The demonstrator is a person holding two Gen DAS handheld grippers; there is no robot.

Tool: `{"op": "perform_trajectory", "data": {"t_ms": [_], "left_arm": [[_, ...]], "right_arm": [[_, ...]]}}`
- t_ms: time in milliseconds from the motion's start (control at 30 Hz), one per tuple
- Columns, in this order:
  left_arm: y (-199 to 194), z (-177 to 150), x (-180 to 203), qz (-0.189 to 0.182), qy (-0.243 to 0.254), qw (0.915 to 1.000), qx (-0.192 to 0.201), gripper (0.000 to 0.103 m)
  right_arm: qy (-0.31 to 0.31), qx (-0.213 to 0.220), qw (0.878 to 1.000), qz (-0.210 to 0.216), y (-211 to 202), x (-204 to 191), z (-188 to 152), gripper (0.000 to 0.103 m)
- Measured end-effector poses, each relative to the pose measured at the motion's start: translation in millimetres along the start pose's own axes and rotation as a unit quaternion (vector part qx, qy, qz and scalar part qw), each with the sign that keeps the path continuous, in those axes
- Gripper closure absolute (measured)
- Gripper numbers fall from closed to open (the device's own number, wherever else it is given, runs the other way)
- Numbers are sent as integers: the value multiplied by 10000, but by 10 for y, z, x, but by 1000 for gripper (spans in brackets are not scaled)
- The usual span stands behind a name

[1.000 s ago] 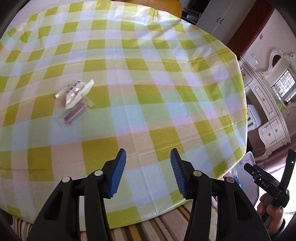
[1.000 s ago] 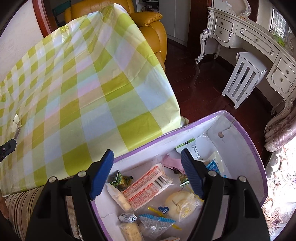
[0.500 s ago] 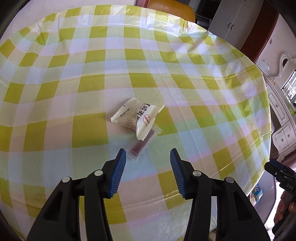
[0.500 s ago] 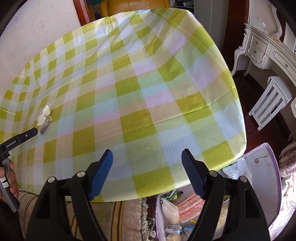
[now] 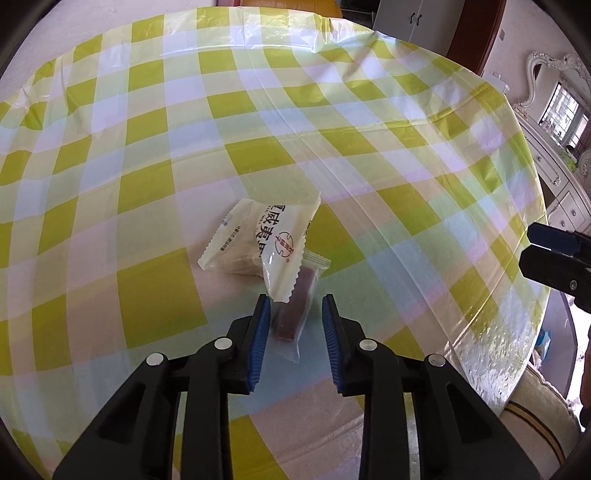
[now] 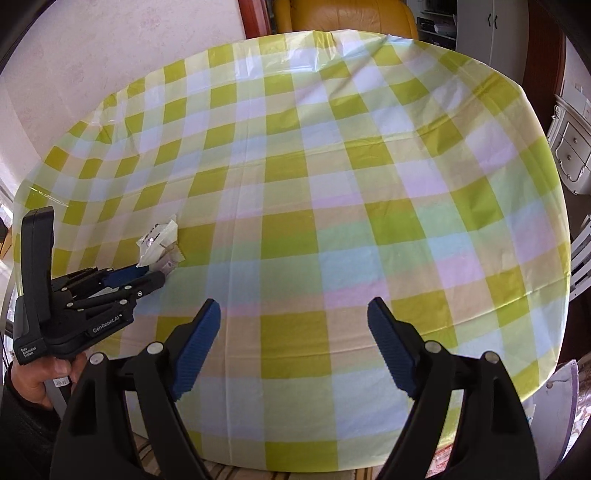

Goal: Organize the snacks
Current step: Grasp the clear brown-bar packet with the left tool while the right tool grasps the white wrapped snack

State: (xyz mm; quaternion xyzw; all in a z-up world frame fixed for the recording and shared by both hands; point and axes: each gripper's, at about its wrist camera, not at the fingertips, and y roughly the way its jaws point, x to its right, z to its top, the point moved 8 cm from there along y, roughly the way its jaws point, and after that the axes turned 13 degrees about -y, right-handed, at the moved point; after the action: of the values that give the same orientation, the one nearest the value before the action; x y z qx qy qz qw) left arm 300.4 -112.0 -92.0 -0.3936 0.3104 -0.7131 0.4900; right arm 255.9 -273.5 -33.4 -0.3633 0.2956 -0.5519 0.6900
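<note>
On the checked tablecloth (image 5: 369, 147) lie two snacks. A white packet with red print (image 5: 258, 236) rests partly on a dark red bar in a clear wrapper (image 5: 295, 314). My left gripper (image 5: 295, 301) points down over the bar. Its jaws are closing, with the bar's near end between them; the left pad is at the wrapper and the right pad stands apart. The right wrist view shows the left gripper (image 6: 147, 275) at both snacks (image 6: 160, 240). My right gripper (image 6: 291, 310) hovers over the table's near edge, its jaws opening with nothing between them, and shows at the right edge (image 5: 528, 249).
A person's hand (image 6: 33, 376) holds the left gripper's handle. A corner of a purple-rimmed box (image 6: 565, 380) shows beyond the table's right edge. A yellow armchair (image 6: 343, 18) stands behind the table, a white dresser (image 6: 569, 147) to the right, striped upholstery (image 5: 535, 424) below.
The left gripper came forward onto the two snacks and narrowed its jaws around the bar. The right gripper swung from over the snack box to above the table and widened.
</note>
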Motion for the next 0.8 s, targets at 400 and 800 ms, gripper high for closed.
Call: {"op": "perform_trajectory", "data": {"t_ms": [400, 800], "left_arm": [[-93, -119, -97, -325, -204, 9992, -87, 88], [-325, -318, -463, -308, -1063, 9938, -81, 88]], "right_arm": [[-674, 57, 9972, 321, 458, -730, 516, 13], [-1260, -196, 9910, 407, 888, -1179, 691, 12]]}}
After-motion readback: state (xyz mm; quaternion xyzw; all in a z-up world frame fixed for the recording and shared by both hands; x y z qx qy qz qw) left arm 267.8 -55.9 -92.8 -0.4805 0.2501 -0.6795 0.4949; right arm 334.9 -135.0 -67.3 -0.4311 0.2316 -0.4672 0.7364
